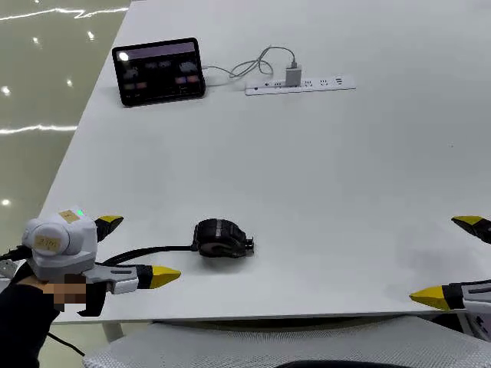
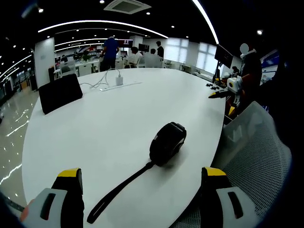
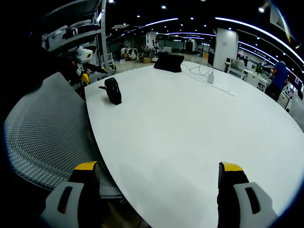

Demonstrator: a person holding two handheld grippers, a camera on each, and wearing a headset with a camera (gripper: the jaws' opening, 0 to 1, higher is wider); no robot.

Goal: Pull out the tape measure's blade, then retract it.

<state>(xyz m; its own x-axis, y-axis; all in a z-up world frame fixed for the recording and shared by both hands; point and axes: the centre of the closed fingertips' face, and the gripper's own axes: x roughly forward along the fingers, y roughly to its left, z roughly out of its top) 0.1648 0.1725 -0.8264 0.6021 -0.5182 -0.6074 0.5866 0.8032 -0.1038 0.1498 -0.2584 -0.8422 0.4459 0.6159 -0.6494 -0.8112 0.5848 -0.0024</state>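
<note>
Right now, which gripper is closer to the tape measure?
Left. The left gripper is just beside the tape measure, jaws open toward it; the right gripper is far off on its other side.

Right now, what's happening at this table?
A person holds tongs in each hand over a white table. The left tongs are open just beside a black tape measure, not touching it; its strap trails toward them. The right tongs are open too, far off toward the table's right. The blade isn't pulled out yet.
</note>
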